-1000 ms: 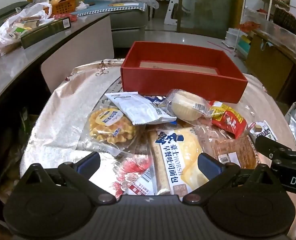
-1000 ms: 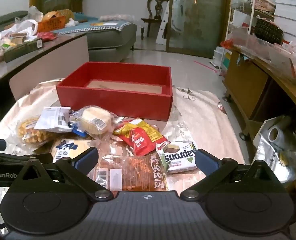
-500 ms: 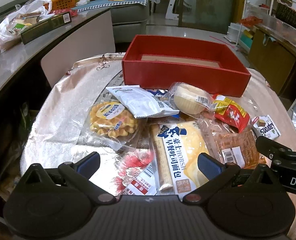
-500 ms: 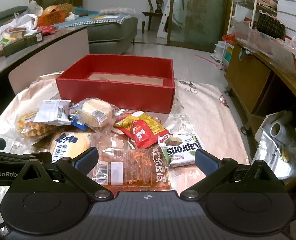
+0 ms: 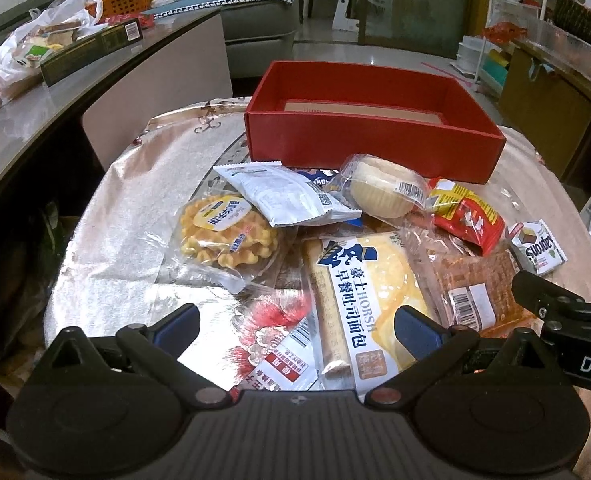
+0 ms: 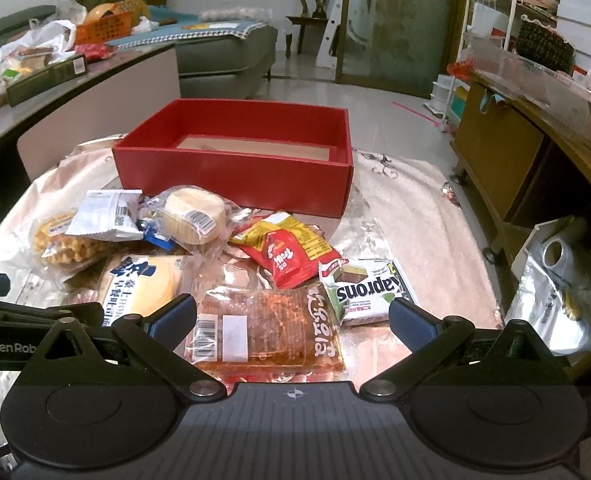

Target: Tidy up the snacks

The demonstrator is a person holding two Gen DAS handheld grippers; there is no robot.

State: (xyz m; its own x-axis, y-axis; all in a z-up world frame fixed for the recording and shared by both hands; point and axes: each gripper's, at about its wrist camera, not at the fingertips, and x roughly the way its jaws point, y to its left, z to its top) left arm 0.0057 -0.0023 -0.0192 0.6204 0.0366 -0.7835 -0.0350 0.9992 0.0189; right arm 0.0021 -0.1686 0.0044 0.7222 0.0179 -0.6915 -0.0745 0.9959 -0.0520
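Tongs gape over crinkly snacks (shiny wrappers).

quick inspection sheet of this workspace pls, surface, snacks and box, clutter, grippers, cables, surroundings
surface: table under a shiny patterned cloth
job's things: red box at the far side, open, only its cardboard floor visible; in front a loose pile: waffle, white packet overlapping it, cupcake, red snack bag, toast bread pack, spicy strip pack, Kaprons wafer
clutter: nothing seen beyond the pile
grippers: left gripper and right gripper both open, hovering over the near packs, holding nothing
cables: nothing seen
surroundings: side counter with plastic bags and an orange basket; sofa, chair, shelving behind
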